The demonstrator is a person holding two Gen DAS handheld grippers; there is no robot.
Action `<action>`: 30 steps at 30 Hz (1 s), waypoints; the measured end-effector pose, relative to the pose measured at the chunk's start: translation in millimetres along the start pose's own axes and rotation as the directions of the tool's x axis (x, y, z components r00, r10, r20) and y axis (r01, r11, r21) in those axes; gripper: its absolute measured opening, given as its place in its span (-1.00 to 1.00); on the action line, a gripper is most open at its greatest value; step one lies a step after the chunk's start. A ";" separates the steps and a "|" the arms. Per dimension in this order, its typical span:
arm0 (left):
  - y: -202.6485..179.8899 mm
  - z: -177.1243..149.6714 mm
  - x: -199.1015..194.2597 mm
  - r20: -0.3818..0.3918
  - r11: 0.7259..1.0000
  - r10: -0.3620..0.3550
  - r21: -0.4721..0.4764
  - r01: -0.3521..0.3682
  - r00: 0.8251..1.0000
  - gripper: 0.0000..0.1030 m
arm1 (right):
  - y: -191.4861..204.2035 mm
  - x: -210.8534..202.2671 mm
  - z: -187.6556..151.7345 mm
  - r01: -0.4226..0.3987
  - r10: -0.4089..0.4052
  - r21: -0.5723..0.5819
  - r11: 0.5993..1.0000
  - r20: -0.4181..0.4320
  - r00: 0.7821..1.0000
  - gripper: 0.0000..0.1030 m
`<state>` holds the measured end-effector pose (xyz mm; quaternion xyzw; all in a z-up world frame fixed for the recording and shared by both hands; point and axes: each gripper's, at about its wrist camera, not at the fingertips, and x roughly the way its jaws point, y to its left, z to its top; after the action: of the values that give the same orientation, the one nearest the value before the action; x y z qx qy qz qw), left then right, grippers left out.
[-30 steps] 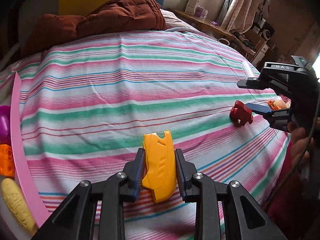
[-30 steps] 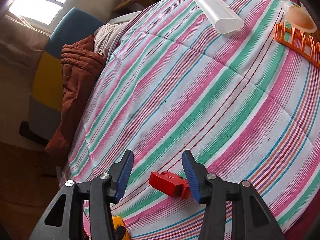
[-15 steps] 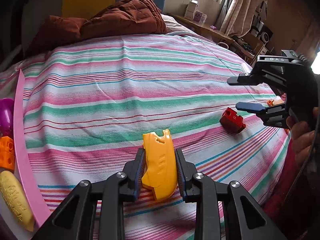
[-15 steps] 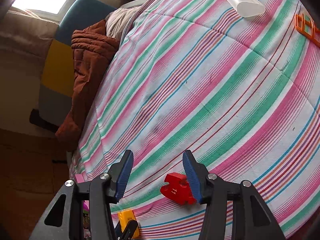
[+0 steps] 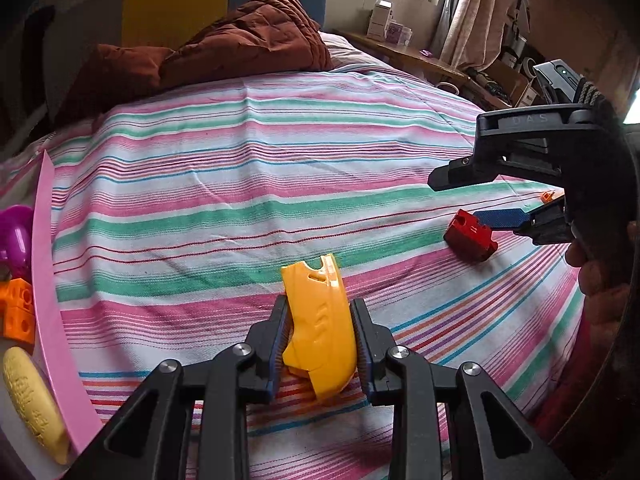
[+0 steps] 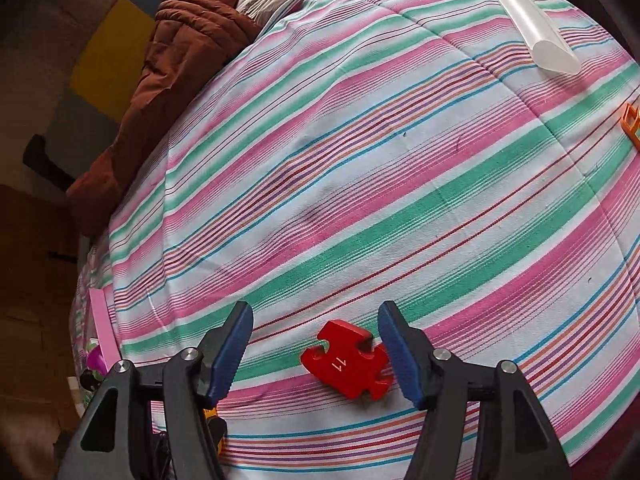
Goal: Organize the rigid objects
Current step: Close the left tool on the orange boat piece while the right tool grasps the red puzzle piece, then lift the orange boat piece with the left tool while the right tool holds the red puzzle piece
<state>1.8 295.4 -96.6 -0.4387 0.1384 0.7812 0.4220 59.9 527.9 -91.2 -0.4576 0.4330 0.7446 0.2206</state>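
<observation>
The left gripper (image 5: 320,340) is clamped on a yellow plastic piece (image 5: 318,328), its pads pressing both flanks while the notched top of the piece sticks up above the fingertips and its lower end hangs below them. The piece is carried just above the striped bedspread (image 5: 248,184).

The right gripper (image 6: 316,354) stands with its jaws apart; they have just been opening. A red puzzle-shaped block (image 6: 348,360) lies flat on the bedspread between them, close against the right-hand blue pad (image 6: 398,356) and well clear of the left-hand one. Whether that pad touches the block cannot be told. In the left wrist view the same gripper (image 5: 476,196) reaches in from the right edge, a hand (image 5: 600,280) on its handle, the lower blue finger just beside the red block.

At the left edge of the left wrist view a pink tray rim (image 5: 52,304) borders a purple rounded toy (image 5: 14,232), an orange cube block (image 5: 18,308) and a pale yellow oblong piece (image 5: 32,396). Farther up the bed lies a brown quilt (image 5: 224,52). In the right wrist view a translucent white tube (image 6: 536,28) rests near the far right, and an orange frame piece (image 6: 632,124) shows at the right edge.
</observation>
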 end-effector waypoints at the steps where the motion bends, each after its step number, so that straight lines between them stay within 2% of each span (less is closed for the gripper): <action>1: -1.2 -0.3 0.1 0.003 1.000 0.005 0.008 -0.005 1.000 -0.40 | 0.7 0.3 0.1 0.001 -0.001 -0.001 1.000 0.000 1.000 0.28; 7: 0.9 -0.4 0.7 0.010 1.000 -0.007 0.004 0.007 1.000 -0.40 | 6.6 0.5 -3.1 0.041 -0.042 -0.046 0.998 -0.015 0.999 0.28; 13: 6.6 -0.1 0.6 0.017 0.999 -0.031 -0.020 0.031 0.999 -0.40 | 15.9 0.8 -6.0 0.109 -0.123 -0.125 0.986 -0.114 0.986 0.28; 15: 7.2 -0.1 0.6 0.020 0.999 -0.036 -0.025 0.036 0.999 -0.40 | 21.4 3.5 -10.3 0.144 -0.169 -0.185 0.972 -0.123 0.978 0.28; 18: 7.2 0.2 0.6 0.021 0.998 -0.043 -0.033 0.044 0.999 -0.40 | 35.1 8.1 -19.4 0.206 -0.242 -0.297 0.932 -0.089 0.966 0.27; 20: 7.8 0.6 0.8 0.022 0.998 -0.050 -0.037 0.051 0.999 -0.40 | 46.4 11.1 -28.6 0.286 -0.322 -0.388 0.876 -0.029 0.946 -0.36; 21: 7.3 0.6 0.8 0.023 0.998 -0.050 -0.035 0.051 0.998 -0.40 | 52.5 12.1 -32.2 0.326 -0.358 -0.427 0.844 0.004 0.934 -0.37; 22: 7.5 -0.8 0.1 0.024 0.998 -0.049 -0.030 0.050 0.998 -0.40 | 58.0 12.6 -34.6 0.327 -0.356 -0.450 0.831 0.021 0.934 -0.37; 25: 5.9 -1.8 -0.1 0.028 0.999 -0.043 -0.021 0.043 0.999 -0.40 | 72.6 16.6 -39.6 0.274 -0.284 -0.504 0.819 0.058 0.957 -0.37; 28: 4.8 -2.9 0.1 0.034 0.999 -0.038 -0.021 0.039 0.999 -0.40 | 83.6 28.7 -40.4 0.287 -0.287 -0.545 0.788 0.088 0.954 -0.37; 30: 3.3 -3.6 0.0 0.035 0.999 -0.027 -0.022 0.028 0.999 -0.40 | 83.6 32.0 -37.9 0.268 -0.271 -0.547 0.793 0.076 0.960 -0.33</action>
<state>1.2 291.3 -99.2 -0.4316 0.1164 0.7843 0.4301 2.3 449.5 -89.9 -0.5607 0.1308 0.7972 0.1815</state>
